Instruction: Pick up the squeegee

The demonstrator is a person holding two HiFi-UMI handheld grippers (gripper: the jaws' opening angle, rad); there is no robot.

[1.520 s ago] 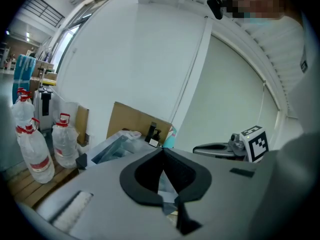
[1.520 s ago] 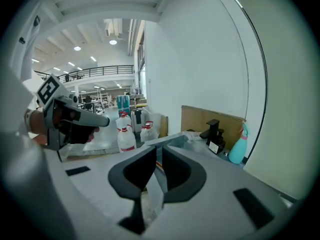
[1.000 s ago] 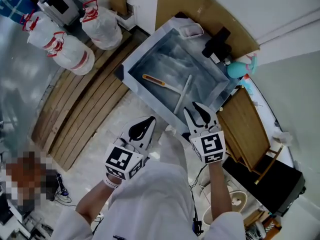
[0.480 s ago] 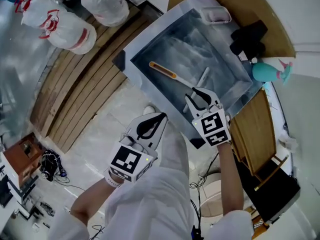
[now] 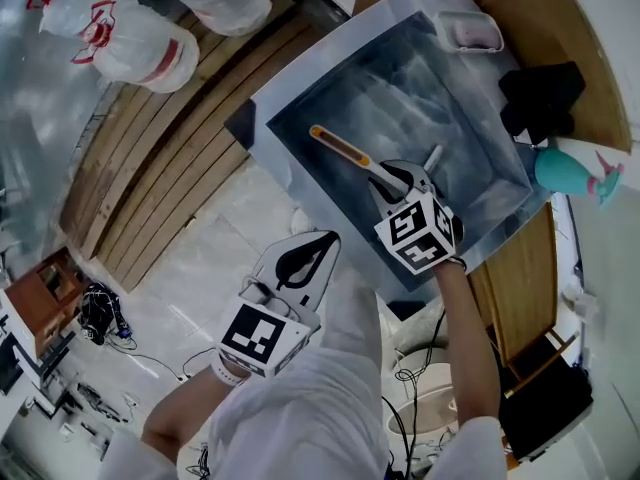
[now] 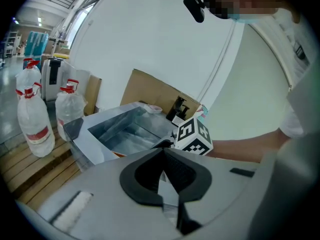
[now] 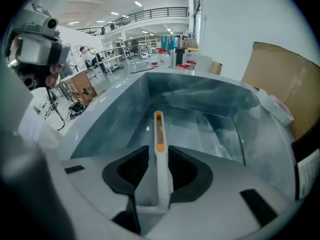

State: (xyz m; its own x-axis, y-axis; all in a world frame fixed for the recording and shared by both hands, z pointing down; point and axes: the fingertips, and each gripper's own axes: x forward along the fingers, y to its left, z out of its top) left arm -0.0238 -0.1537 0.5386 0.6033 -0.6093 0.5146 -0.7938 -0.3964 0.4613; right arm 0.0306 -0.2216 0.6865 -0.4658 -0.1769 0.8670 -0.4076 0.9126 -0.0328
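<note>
The squeegee lies in a steel tub (image 5: 283,86), its orange-tipped white handle (image 5: 338,146) pointing up-left and its blade end (image 5: 432,158) to the right. My right gripper (image 5: 396,176) reaches down into the tub over the handle. In the right gripper view the handle (image 7: 159,129) runs straight between the jaws of my right gripper (image 7: 159,150), which are opening with a gap on each side. My left gripper (image 5: 323,240) hangs outside the tub's near rim, shut on nothing, and the left gripper view shows its jaw tips (image 6: 163,152) meeting.
Water bottles with red caps (image 5: 130,43) stand on wooden slats (image 5: 170,168) to the left. Behind the tub are a white dish (image 5: 470,33), a black object (image 5: 540,98) and a teal spray bottle (image 5: 570,173). A wooden board (image 5: 520,278) borders the tub's right side.
My right gripper has dropped into the tub and tipped downward until its jaws straddle the squeegee's handle. The left gripper has sunk a little beside the tub's rim.
</note>
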